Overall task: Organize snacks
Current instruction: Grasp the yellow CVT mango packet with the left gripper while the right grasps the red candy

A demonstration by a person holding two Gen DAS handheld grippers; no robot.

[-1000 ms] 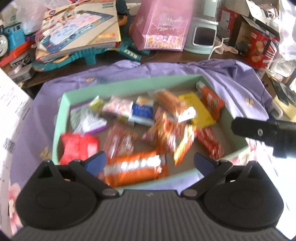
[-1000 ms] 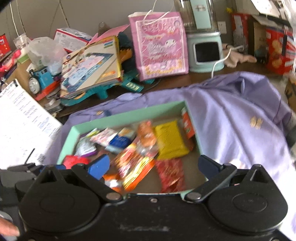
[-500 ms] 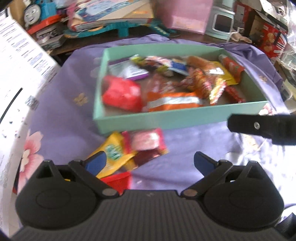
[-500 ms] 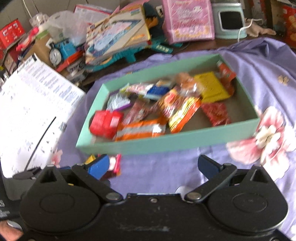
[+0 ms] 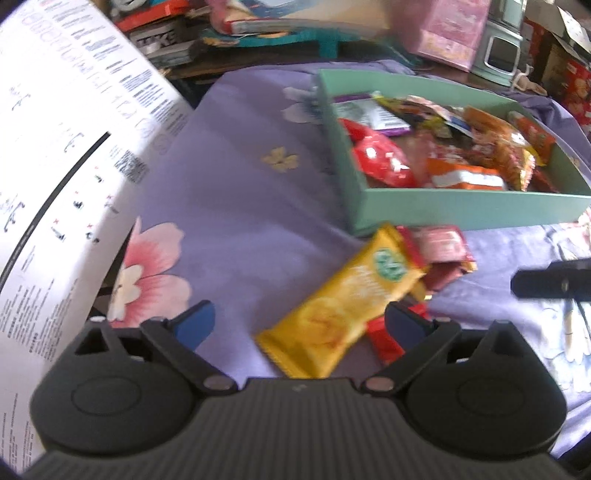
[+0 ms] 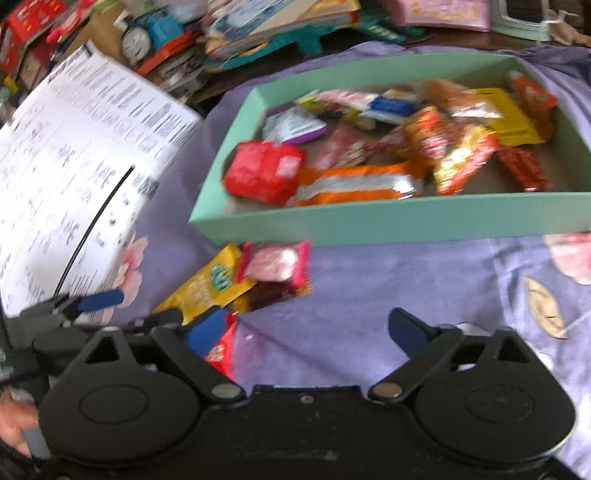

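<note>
A mint-green box [image 5: 461, 206] [image 6: 369, 221] on the purple cloth holds several snack packets. In front of its near left corner lie loose snacks: a yellow packet [image 5: 343, 299] [image 6: 207, 284], a pink-red packet [image 5: 439, 243] [image 6: 275, 264] and a red packet [image 5: 384, 339] [image 6: 221, 347]. My left gripper [image 5: 299, 323] is open, and the yellow packet's lower end lies between its jaws, untouched. My right gripper [image 6: 306, 328] hovers just right of the pile with its jaws closing over bare cloth. Its left fingertip is over the red packet.
A large white printed sheet [image 5: 55, 184] [image 6: 74, 166] stands close on the left. Toys, a blue train [image 6: 147, 33], books and a pink bag [image 5: 450, 29] crowd the far edge. The purple floral cloth [image 6: 406, 280] stretches to the right of the pile.
Both grippers drew back from over the box and sank toward the loose snacks in front of it. The left one swung left, and the right jaws narrowed slightly.
</note>
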